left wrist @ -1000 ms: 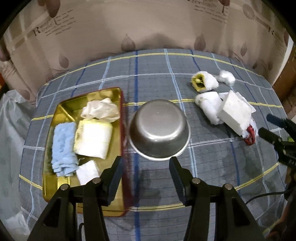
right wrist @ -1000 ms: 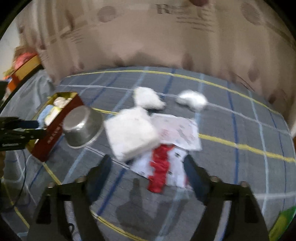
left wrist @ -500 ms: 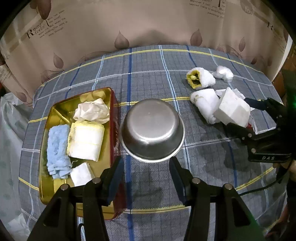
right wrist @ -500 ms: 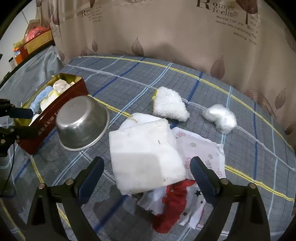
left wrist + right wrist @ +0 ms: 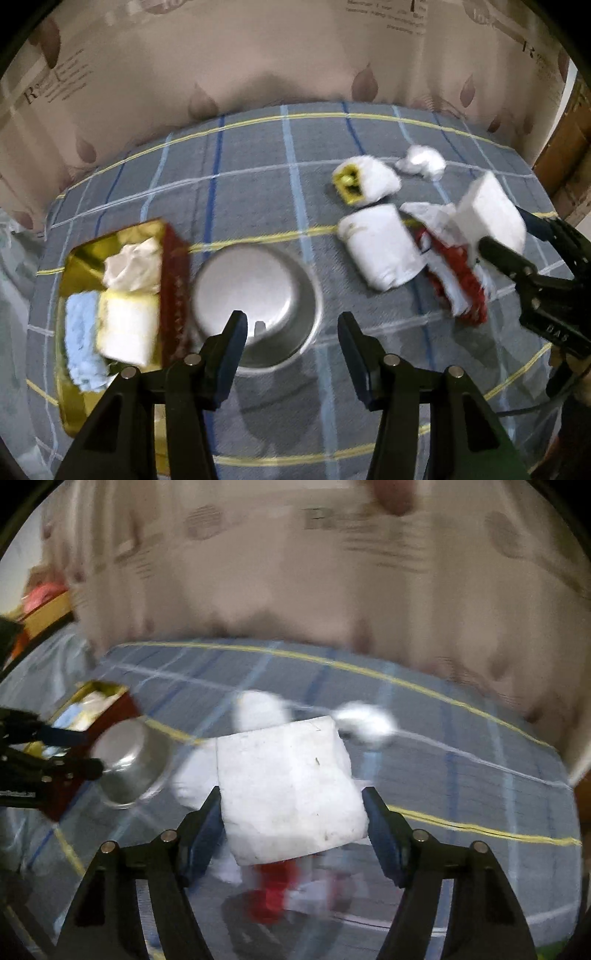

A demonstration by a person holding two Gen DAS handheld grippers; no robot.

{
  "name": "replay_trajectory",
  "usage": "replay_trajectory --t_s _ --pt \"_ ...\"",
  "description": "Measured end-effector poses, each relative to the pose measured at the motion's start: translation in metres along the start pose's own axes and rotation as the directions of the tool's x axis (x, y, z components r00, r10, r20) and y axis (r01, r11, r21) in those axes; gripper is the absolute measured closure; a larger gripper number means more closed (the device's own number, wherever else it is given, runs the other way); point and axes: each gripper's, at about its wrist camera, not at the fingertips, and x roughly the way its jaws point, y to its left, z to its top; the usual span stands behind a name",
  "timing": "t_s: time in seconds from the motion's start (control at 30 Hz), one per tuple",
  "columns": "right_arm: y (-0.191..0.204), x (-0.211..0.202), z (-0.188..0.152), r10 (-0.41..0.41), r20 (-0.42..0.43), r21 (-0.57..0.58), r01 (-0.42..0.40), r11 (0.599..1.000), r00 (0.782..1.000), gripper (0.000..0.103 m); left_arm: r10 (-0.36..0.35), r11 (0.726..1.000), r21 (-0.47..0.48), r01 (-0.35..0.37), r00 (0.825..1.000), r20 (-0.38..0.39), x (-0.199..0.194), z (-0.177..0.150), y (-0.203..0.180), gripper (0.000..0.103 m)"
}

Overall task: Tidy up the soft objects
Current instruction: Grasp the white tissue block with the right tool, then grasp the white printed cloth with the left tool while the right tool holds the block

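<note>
— Which step is in hand?

— The white foam block is being taken up. It is seen squarely between the fingers of the right tongs, and contact appears to be made on both sides, so the block is judged to be grasped, though the blur leaves some doubt. In the left view it is seen raised at the far right, above the red-and-white cloth.

— And the left tongs?

— The left tongs are held released, with nothing between them, near the upturned steel bowl.

— What is called for next?

— A carry to the left is likely needed, over the bowl to the gold tin, where a blue towel, a yellow-edged sponge and a crumpled cloth are already lodged. Little free room is left in it, so a gentle press may be required.

— What remains out?

— A rolled white cloth, a fluffy piece with a yellow opening and a small white wad, all at the far right.

— The surface and the room?

— The counter is covered with a grey plaid cloth lined in blue and yellow. A beige leaf-printed curtain is hung behind.
</note>
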Motion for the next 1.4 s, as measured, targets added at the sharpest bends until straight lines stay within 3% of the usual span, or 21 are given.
replay_trajectory --t_s 0.2,0.43,0.7,0.93,1.07,1.23,1.4 --pt "-0.066 0.002 -0.014 -0.137 -0.039 0.155 0.141 0.978 0.99 0.034 -0.101 0.995 -0.023 0.101 0.995 -0.006 0.014 0.024 -0.023 0.051" --pt "-0.107 0.018 -0.04 -0.178 -0.09 0.25 0.195 0.949 0.98 0.034 -0.122 0.99 -0.075 0.118 0.991 -0.052 0.048 0.053 -0.038 0.051" --pt "-0.119 0.037 -0.056 -0.156 -0.11 0.305 0.182 0.935 0.982 0.034 -0.117 0.99 -0.097 0.105 0.985 -0.128 0.089 0.067 -0.056 0.051" --pt "-0.114 0.047 -0.062 -0.18 -0.116 0.276 0.206 0.939 0.977 0.032 -0.07 0.995 -0.083 0.06 0.989 -0.129 0.107 0.067 -0.064 0.045" --pt "-0.116 0.053 -0.062 -0.179 -0.138 0.273 0.211 0.939 0.974 0.029 -0.051 0.997 -0.06 0.046 0.994 -0.092 0.108 0.065 -0.068 0.045" --pt "-0.113 0.053 -0.061 -0.189 -0.143 0.264 0.222 0.939 0.971 0.029 -0.052 0.997 -0.062 0.048 0.996 -0.068 0.104 0.065 -0.063 0.068" --pt "-0.11 0.055 -0.061 -0.195 -0.148 0.257 0.228 0.939 0.97 0.027 -0.082 0.994 -0.08 0.077 0.994 -0.07 0.095 0.065 -0.056 0.08"
